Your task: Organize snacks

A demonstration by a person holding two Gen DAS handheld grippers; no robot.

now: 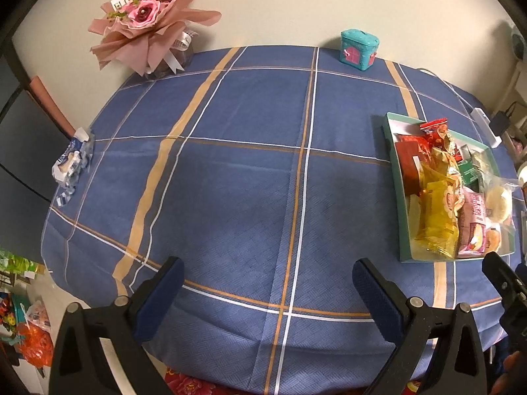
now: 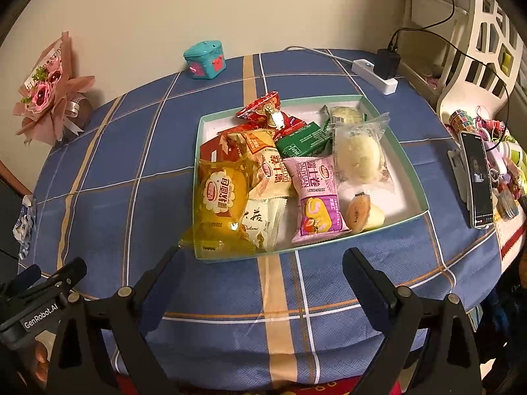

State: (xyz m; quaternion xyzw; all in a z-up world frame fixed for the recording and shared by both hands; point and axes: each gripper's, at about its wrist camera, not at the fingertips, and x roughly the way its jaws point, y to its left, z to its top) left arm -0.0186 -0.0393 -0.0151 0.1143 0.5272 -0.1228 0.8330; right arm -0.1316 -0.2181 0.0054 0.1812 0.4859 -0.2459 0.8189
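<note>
A shallow white tray with a teal rim (image 2: 413, 177) sits on the blue checked table (image 2: 131, 171), heaped with crinkly foil and plastic snack packets (image 2: 314, 194) — light, soft, slippery, crushable. Best pinched by a sealed edge. Left gripper (image 1: 268, 291) and right gripper (image 2: 260, 278) both hover spread, empty.

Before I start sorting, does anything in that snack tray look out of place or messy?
Yes. The yellow snack packet at the near left corner of the tray hangs over the rim onto the tablecloth. The other packets lie heaped and overlapping rather than in rows. Nothing looks spilled or torn.
</note>
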